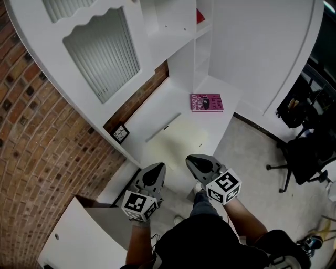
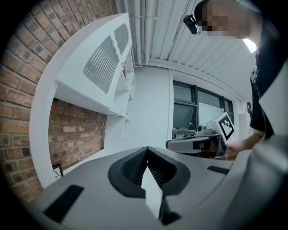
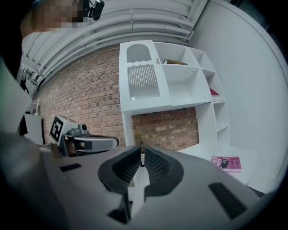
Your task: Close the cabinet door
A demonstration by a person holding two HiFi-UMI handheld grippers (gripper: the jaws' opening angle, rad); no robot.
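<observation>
Our left claw point(image 2: 147, 152) has its two dark ribbed jaws pressed together with nothing between them. Our right claw point(image 3: 141, 152) is drawn together too, showing only a hairline slit at the tips, and it carries nothing either. We hold the two side by side, close but not touching, each with its black-and-white marker cube point(image 1: 140, 205) toward us. Both sit on our side of the pink paperback book point(image 1: 207, 102), well apart from it, the left claw further to the book's left.

The book lies flat on the white tabletop point(image 1: 173, 118), cover up (the title is too small for us to read). To the left of the book and a little nearer us, a small black-framed picture point(image 1: 120, 133) stands at the tabletop's edge beside the red brick wall point(image 1: 31, 152). Above the book and to its left hangs the white cabinet door with a scalloped, ribbed panel point(image 1: 102, 52). In the right claw's view its face lies flush with the front of the white shelf unit point(image 3: 206, 126), and we make out no gap round it. Straight above the book rise the unit's open white shelves point(image 1: 202, 37), with something red point(image 1: 200, 16) on one of them. To the book's right, across the grey floor point(image 1: 252, 152), stands a black office chair point(image 1: 302, 152).
</observation>
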